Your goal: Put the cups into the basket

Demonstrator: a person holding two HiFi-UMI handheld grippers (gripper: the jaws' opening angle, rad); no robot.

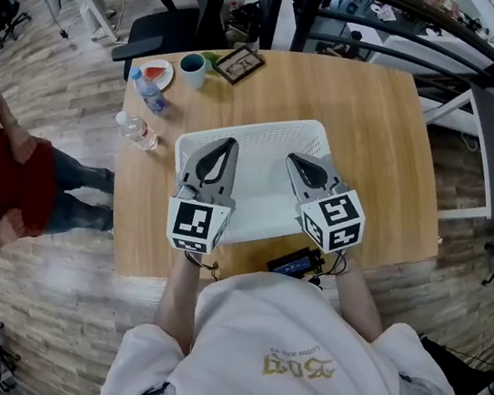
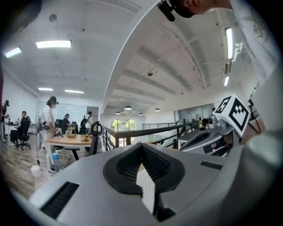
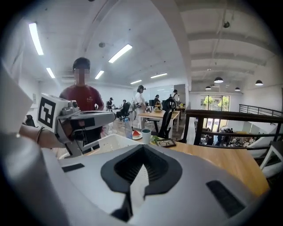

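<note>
Both tongs hang over the white basket [image 1: 255, 130] at the near edge of the counter [image 1: 377, 145]. The left tongs [image 1: 221, 148] are toward the basket's 9 o'clock side and the right tongs [image 1: 294, 159] toward 3 o'clock. Each pair is pinched fully together with nothing between.

Past the basket, at about 10 o'clock, sits a clear bottle [image 1: 139, 131], with a blue-labelled bottle [image 1: 150, 96] just beyond it. Farther still, at 11 o'clock near the far edge, stands the only cup [image 1: 194, 69] I can make out, upright and just beside a plate [image 1: 155, 73].

The cup looks small, stiff and probably light, with a smooth wall that could slip. It is best taken at the rim — one tip inside, one outside, squeezed gently.
</note>
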